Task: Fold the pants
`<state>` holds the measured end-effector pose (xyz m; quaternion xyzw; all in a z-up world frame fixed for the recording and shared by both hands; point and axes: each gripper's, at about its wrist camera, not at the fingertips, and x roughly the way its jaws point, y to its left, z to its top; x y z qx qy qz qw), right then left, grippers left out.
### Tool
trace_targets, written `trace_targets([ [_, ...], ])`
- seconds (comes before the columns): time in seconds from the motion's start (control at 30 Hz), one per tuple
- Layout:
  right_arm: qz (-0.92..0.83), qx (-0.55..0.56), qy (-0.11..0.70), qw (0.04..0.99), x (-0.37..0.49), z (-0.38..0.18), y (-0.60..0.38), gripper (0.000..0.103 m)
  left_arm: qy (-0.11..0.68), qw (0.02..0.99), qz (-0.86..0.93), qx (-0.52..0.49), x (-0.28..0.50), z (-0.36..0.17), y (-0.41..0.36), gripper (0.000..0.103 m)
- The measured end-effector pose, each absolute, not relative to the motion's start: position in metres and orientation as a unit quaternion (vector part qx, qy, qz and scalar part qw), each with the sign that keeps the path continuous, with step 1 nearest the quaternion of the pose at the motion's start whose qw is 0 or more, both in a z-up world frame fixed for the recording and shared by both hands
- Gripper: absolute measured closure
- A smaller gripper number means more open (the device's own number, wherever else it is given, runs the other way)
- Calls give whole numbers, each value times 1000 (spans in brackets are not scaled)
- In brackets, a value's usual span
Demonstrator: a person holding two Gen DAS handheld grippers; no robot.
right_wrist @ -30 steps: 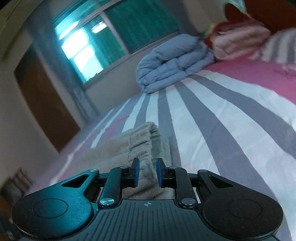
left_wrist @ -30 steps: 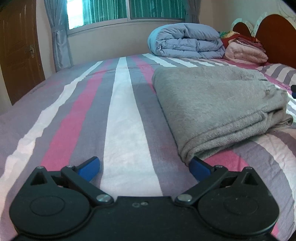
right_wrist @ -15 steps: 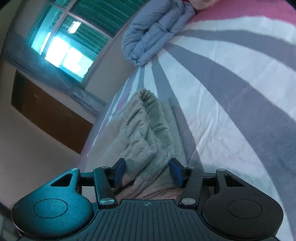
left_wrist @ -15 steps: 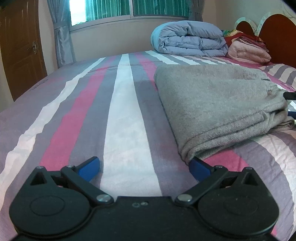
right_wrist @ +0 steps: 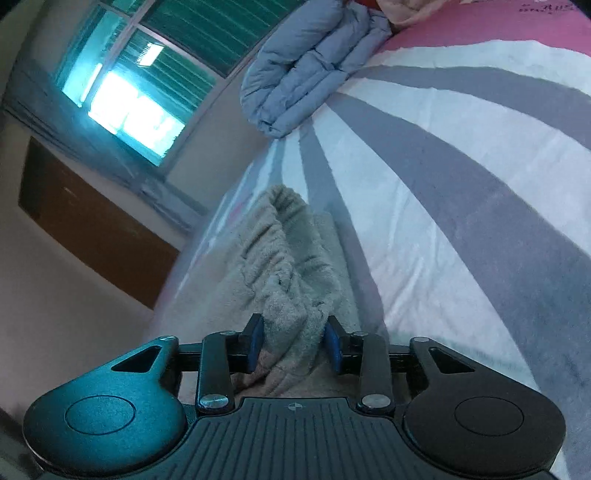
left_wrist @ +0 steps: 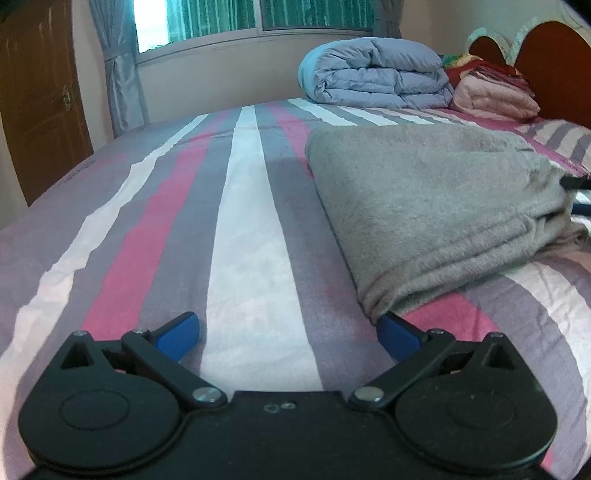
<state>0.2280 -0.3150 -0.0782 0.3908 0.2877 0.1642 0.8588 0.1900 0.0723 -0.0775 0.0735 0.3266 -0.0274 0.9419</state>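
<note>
**Folded grey pants on a striped bed, one gripper at each end**

Left wrist view: the left gripper (left_wrist: 288, 328) rests low over the bed (left_wrist: 236, 229) with its jaws spread wide; only striped sheet lies between the two blue pads. The right-hand pad (left_wrist: 397, 332) sits just beside the near corner of the pants (left_wrist: 424, 206), and whether it touches the cloth cannot be told. The pants lie folded into a thick grey rectangle on the right half of the bed, the layered edges facing right. At the far right edge of this view a small dark part of the right gripper (left_wrist: 574, 195) shows against the bunched end of the pants.

Right wrist view: the right gripper (right_wrist: 293, 343) is rolled, so the room appears tilted. Its jaws are closing at a moderate width, with a gathered ridge of the pants (right_wrist: 288, 266) between the blue pads (right_wrist: 255, 343); the cloth fills the gap and meets both pads, so the fabric is pinched.

Background: a folded blue duvet (left_wrist: 376, 74) lies at the far end of the bed, a pink folded blanket (left_wrist: 495, 98) to its right before a wooden headboard (left_wrist: 554, 70). A curtained window (left_wrist: 236, 22) and a brown door (left_wrist: 40, 110) stand at the far left.
</note>
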Motion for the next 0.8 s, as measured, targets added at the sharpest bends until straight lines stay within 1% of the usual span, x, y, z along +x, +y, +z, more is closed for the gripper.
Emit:
trace_targets([
  [0.1, 157, 368, 259, 879, 212, -64, -323, 65, 329, 941, -47, 66, 173, -65, 80, 6],
  [0.2, 149, 348, 216, 900, 196, -47, -330, 65, 277, 958, -49, 50, 157, -44, 91, 6],
  [0.27, 154, 306, 205, 917, 198, -33, -324, 65, 246, 968, -41, 32, 169, -28, 95, 6],
  [0.33, 169, 267, 201, 927, 203, -23, -312, 65, 237, 970, -44, 4, 194, -15, 95, 6],
  [0.43, 178, 210, 201, 940, 229, -11, -287, 65, 265, 964, -26, 12, 255, -9, 79, 7],
  [0.53, 185, 169, 211, 945, 266, -8, -258, 66, 296, 954, -28, 34, 309, -17, 59, 9],
  [0.63, 196, 139, 219, 946, 297, -18, -234, 65, 303, 952, -36, 30, 342, -29, 48, 9],
  [0.7, 206, 117, 227, 945, 313, -26, -224, 66, 309, 950, -42, 22, 358, -41, 45, 7],
  [0.73, 208, 100, 239, 943, 321, -33, -219, 66, 314, 948, -45, 22, 364, -48, 46, 6],
  [0.8, 192, 51, 290, 936, 341, -53, -210, 66, 341, 939, -53, 14, 374, -65, 49, 6],
])
